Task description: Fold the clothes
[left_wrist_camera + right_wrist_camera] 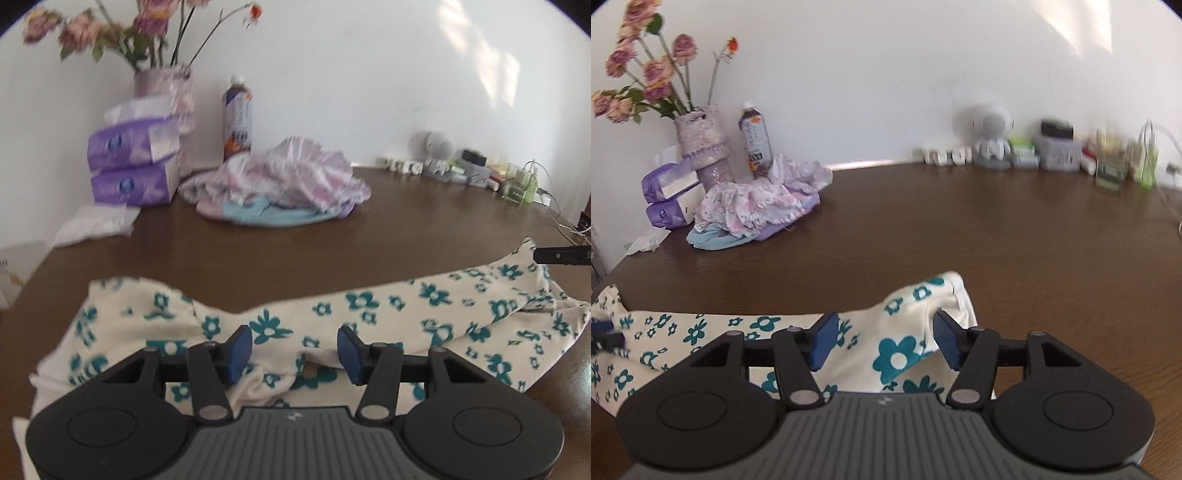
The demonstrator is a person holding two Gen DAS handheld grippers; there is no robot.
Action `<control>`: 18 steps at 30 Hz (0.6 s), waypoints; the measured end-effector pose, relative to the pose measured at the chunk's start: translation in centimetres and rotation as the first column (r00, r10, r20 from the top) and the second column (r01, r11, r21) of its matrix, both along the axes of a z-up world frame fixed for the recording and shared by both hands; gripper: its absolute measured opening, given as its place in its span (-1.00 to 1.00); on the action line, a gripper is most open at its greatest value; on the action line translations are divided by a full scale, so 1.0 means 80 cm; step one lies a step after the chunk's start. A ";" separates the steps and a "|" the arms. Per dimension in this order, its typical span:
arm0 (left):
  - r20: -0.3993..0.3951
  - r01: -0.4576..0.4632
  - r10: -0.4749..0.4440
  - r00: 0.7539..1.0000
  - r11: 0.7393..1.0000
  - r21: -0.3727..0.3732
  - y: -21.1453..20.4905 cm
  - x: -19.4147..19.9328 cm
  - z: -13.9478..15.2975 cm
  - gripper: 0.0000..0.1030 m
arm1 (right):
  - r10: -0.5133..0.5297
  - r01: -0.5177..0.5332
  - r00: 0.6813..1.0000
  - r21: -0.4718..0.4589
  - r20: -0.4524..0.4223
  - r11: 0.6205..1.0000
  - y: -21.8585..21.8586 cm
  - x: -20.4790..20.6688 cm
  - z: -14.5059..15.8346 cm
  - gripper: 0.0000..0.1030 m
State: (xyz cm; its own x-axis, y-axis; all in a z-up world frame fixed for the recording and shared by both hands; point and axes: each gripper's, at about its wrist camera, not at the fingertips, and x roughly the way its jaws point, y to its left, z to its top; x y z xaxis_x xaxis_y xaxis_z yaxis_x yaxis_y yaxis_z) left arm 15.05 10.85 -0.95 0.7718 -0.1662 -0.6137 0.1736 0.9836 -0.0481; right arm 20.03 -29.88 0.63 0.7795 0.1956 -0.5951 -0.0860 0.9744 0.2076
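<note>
Brown table (997, 229); floral garment (897, 354) under right gripper (884, 341)

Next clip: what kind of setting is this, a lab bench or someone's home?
Most likely a home: a brown wooden table against a white wall, with a vase of dried roses, stacked tissue packs, and a crumpled pile of clothes behind the floral garment.

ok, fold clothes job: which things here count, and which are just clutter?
Job:
- flowered garment, spread along the near edge of the table
- pile of clothes, unfolded, far left
- left tool and right tool, both open over the garment

Clutter:
- vase of flowers
- bottle
- tissue packs
- small speaker and desk bits by the wall
</note>
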 end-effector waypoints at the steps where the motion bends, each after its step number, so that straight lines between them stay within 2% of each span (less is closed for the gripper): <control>1: 0.001 -0.006 0.006 1.000 1.000 -0.011 0.002 -0.001 -0.005 -0.04 | -0.008 0.008 1.000 0.046 -0.009 0.999 -0.006 0.002 -0.005 0.12; 3: 0.007 -0.017 0.017 1.000 0.999 -0.034 0.007 -0.004 -0.010 -0.04 | -0.022 0.026 0.999 0.138 -0.029 0.990 -0.017 0.006 -0.014 -0.02; 5: 0.012 -0.026 0.026 1.000 0.998 -0.058 0.012 -0.006 -0.012 -0.04 | -0.034 0.045 0.998 0.229 -0.049 0.972 -0.029 0.010 -0.023 -0.68; 7: 0.022 -0.028 0.030 0.999 0.997 -0.072 0.014 -0.008 -0.014 -0.04 | -0.045 0.065 0.996 0.317 -0.071 0.946 -0.040 0.014 -0.033 -0.78; 10: 0.029 -0.033 0.036 0.999 0.995 -0.090 0.016 -0.008 -0.013 -0.04 | -0.056 0.097 0.993 0.443 -0.105 0.891 -0.058 0.021 -0.046 -0.81; 13: 0.032 -0.037 0.041 0.999 0.993 -0.116 0.019 -0.009 -0.014 -0.04 | -0.063 0.132 0.988 0.559 -0.140 0.819 -0.075 0.027 -0.060 -0.81; 16: 0.034 -0.038 0.043 0.998 0.990 -0.138 0.023 -0.010 -0.014 -0.04 | -0.075 0.127 0.990 0.539 -0.119 0.833 -0.078 0.021 -0.052 -0.79; 18: 0.035 -0.038 0.044 0.998 0.989 -0.142 0.024 -0.010 -0.014 -0.04 | -0.082 0.124 0.991 0.522 -0.103 0.844 -0.079 0.017 -0.045 -0.60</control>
